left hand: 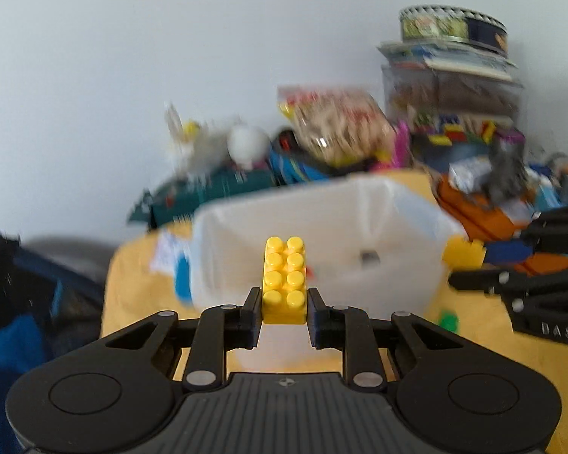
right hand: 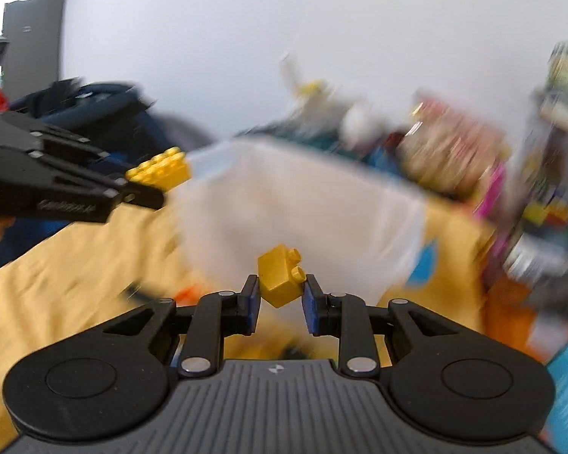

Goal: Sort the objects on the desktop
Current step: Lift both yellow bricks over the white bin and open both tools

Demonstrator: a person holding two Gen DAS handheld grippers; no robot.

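My left gripper (left hand: 284, 308) is shut on a long yellow brick (left hand: 285, 278), studs up, held in front of a white translucent bin (left hand: 322, 227). My right gripper (right hand: 281, 295) is shut on a small yellow brick (right hand: 280, 278), tilted, held before the same bin (right hand: 303, 204). The right gripper and its brick (left hand: 464, 251) show at the right edge of the left wrist view, by the bin's rim. The left gripper and its long brick (right hand: 161, 170) show at the left of the right wrist view, by the bin's corner.
The bin stands on a yellow cloth (left hand: 140, 283). Behind it lies a blurred heap of snack bags (left hand: 337, 128), toys and boxes, with a stack topped by a round tin (left hand: 452, 24) at the right. A green piece (left hand: 448, 319) lies on the cloth. A dark bag (right hand: 94, 102) is at the left.
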